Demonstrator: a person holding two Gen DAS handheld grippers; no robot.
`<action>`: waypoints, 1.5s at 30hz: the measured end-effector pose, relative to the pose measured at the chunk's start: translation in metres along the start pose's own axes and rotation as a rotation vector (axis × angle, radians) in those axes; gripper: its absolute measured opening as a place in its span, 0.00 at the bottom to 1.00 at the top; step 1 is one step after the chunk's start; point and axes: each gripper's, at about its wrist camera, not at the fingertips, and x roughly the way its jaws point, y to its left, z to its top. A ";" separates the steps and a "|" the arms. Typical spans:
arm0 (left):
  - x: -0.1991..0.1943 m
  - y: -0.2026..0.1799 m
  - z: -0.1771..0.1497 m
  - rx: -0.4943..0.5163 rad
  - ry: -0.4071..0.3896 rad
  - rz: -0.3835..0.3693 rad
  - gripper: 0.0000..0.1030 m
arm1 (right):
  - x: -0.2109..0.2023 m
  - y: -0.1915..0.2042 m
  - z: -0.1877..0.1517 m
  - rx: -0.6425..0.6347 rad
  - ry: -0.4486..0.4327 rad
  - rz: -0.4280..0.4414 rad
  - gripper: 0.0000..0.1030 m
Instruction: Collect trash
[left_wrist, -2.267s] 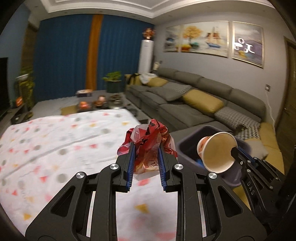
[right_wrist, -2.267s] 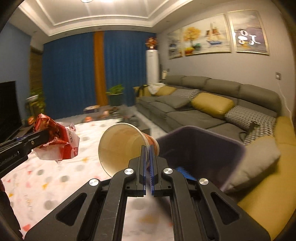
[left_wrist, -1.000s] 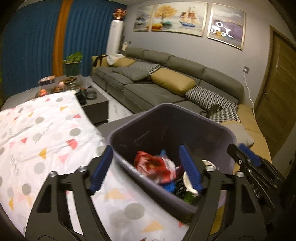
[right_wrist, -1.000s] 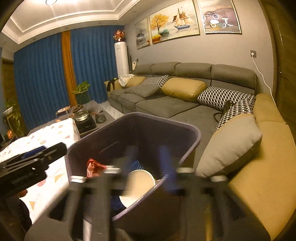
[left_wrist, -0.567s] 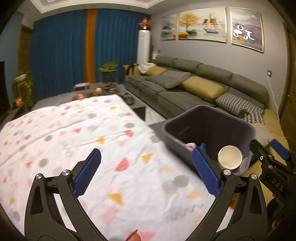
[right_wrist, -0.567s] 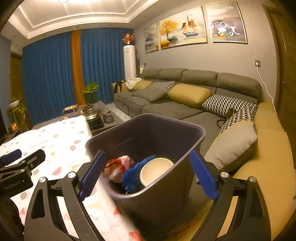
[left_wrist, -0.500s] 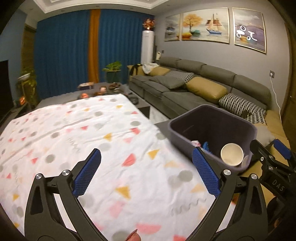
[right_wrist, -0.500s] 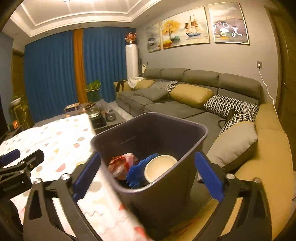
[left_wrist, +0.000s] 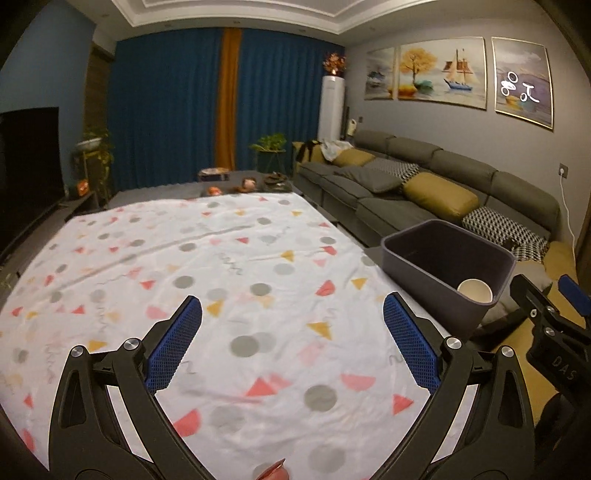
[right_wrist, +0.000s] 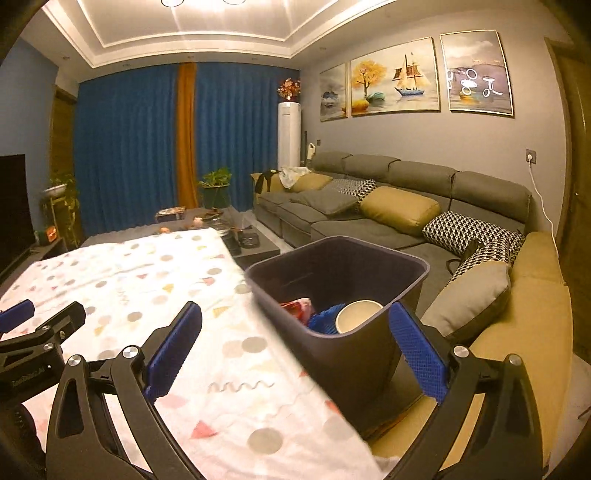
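Note:
A dark grey bin (left_wrist: 417, 273) (right_wrist: 354, 354) stands at the right edge of the table. Inside lie a paper cup (left_wrist: 474, 291) (right_wrist: 357, 316), a red wrapper (right_wrist: 297, 307) and something blue (right_wrist: 325, 318). My left gripper (left_wrist: 291, 343) is open and empty above the patterned tablecloth (left_wrist: 229, 273), left of the bin. My right gripper (right_wrist: 295, 352) is open and empty, just in front of the bin. The right gripper also shows at the right edge of the left wrist view (left_wrist: 550, 314). The left gripper shows at the left edge of the right wrist view (right_wrist: 33, 332).
A small red scrap (left_wrist: 273, 472) shows at the bottom edge of the left wrist view. A grey sofa (right_wrist: 388, 206) with yellow and patterned cushions runs along the right wall. A low table (left_wrist: 243, 182) with small items stands beyond the cloth. A TV (left_wrist: 26, 173) is at the left.
Both grippers let go of the red wrapper and the paper cup into the bin, opened, and drew back from it. The bin now sits further away in both views.

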 end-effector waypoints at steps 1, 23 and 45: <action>-0.005 0.003 -0.001 -0.001 -0.004 0.008 0.94 | -0.006 0.003 0.000 0.002 0.001 0.007 0.95; -0.065 0.023 -0.009 -0.005 -0.052 0.007 0.94 | -0.070 0.033 -0.008 -0.049 -0.066 0.043 0.95; -0.074 0.026 -0.011 -0.012 -0.054 -0.005 0.94 | -0.073 0.035 -0.005 -0.041 -0.068 0.048 0.95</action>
